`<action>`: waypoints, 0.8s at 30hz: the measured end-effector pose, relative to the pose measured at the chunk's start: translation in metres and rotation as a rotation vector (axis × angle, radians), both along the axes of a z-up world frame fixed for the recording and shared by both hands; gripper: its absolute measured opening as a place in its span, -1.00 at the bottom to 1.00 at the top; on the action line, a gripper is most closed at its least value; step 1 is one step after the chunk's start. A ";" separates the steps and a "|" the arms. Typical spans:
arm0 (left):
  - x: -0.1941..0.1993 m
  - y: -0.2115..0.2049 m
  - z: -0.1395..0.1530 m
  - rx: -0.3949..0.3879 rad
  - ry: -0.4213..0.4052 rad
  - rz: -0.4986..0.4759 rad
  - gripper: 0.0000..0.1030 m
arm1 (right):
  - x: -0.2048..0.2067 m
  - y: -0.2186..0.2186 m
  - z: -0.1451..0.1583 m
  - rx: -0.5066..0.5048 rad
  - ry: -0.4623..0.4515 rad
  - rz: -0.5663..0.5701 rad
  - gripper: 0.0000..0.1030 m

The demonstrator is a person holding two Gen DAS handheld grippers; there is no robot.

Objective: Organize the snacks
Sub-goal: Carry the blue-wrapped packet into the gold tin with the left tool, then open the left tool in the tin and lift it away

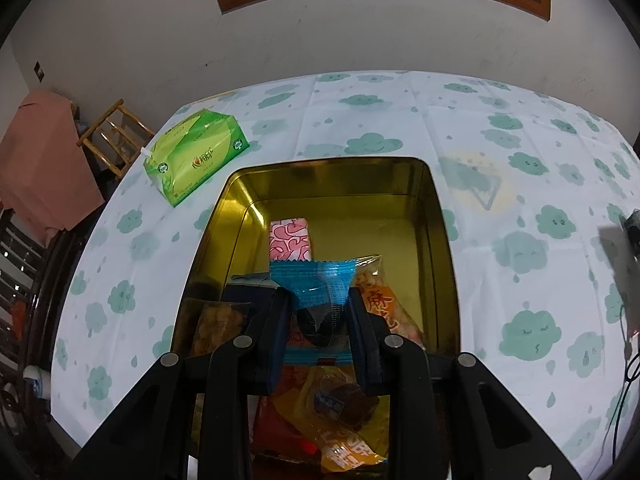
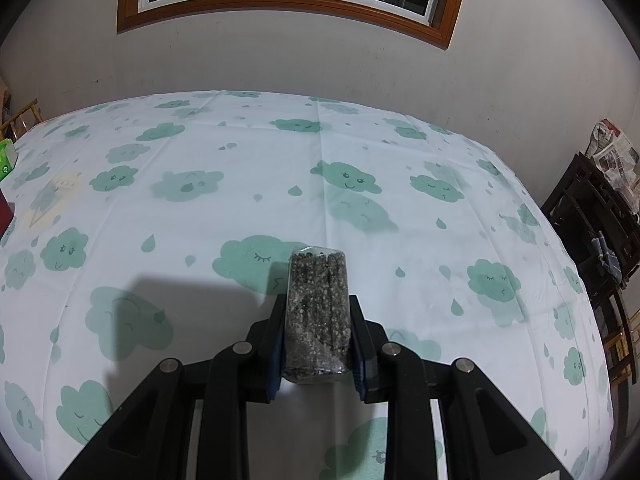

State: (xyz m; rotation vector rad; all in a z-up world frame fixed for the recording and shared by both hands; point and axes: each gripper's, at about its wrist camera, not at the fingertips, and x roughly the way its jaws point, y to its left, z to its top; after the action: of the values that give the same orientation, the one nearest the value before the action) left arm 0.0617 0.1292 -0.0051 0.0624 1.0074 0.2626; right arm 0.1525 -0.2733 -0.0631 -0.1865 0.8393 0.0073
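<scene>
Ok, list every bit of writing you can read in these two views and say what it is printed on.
"麻", a large red character on the orange snack packet in the gold tin; the rest is hidden.
Green tissue pack: a logo and print, too blurred to read.
Yellow packet at the near end of the tin: large characters, blurred.
Blue wrapper in the left tongs: fine print, too small.
Clear grain-bar packet in the right tongs: none.

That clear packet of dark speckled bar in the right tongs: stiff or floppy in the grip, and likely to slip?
The clear-wrapped dark speckled snack bar probably behaves stiffly: it juts straight beyond the right tongs without drooping. The glossy wrapper may be somewhat slippery, though the pads squeeze both long sides. Its grainy, pressed look suggests it could crumble under a hard squeeze.
</scene>
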 end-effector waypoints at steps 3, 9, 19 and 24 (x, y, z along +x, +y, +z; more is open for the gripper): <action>0.001 0.002 -0.005 0.007 0.010 0.004 -0.53 | 0.000 0.001 0.000 0.000 0.000 0.000 -0.47; 0.003 0.008 -0.013 0.016 0.026 0.015 -0.53 | 0.000 0.000 0.000 0.000 0.000 0.000 -0.47; 0.003 0.012 -0.029 0.021 0.062 0.024 -0.52 | 0.000 0.001 0.000 -0.002 0.000 0.000 -0.46; 0.003 0.015 -0.031 0.017 0.065 0.030 -0.52 | 0.000 0.001 0.000 -0.003 0.000 0.000 -0.45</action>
State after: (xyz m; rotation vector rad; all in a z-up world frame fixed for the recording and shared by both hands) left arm 0.0649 0.1444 -0.0362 0.0714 1.0713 0.2985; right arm 0.1522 -0.2727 -0.0634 -0.1890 0.8395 0.0059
